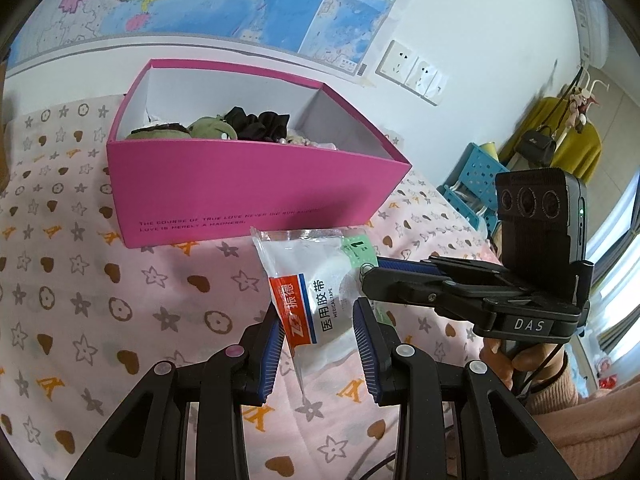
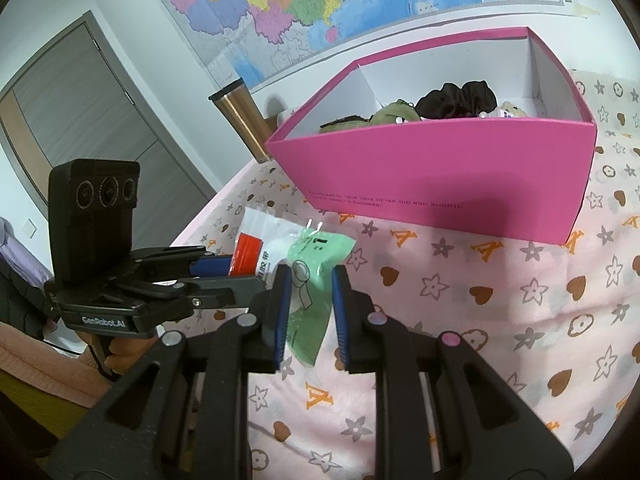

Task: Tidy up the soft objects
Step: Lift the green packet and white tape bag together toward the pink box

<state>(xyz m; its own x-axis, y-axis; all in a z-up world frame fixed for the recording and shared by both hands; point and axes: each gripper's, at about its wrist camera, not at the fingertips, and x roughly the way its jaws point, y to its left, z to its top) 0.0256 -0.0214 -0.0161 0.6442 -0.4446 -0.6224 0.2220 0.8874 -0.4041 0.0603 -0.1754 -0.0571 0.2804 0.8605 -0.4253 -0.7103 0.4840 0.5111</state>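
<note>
The medical tape packet was a clear plastic pouch with a red, white and blue label at one end and a pale green printed end at the other, a white roll showing through the middle. It was held just above the pink cloth with stars and hearts, in front of the pink box. The left hand-held gripper had its blue pads either side of the labelled end, the left pad against the packet's edge while the right pad stood clear, so I could not tell whether it truly gripped. The right hand-held gripper straddled the green end in the same way, and whether it pinched the plastic was equally unclear. The box stood open with white inner walls, and inside lay a green plush toy and a black scrunchie, with paler small items beside them. Its tall front wall rose between the packet and the interior. The left wrist view alone showed wall sockets, a blue perforated crate and a yellow garment with a black bag. The right wrist view alone showed a copper tumbler behind the box, a grey door, and a white divider inside the box. A wall map hung behind in both.
</note>
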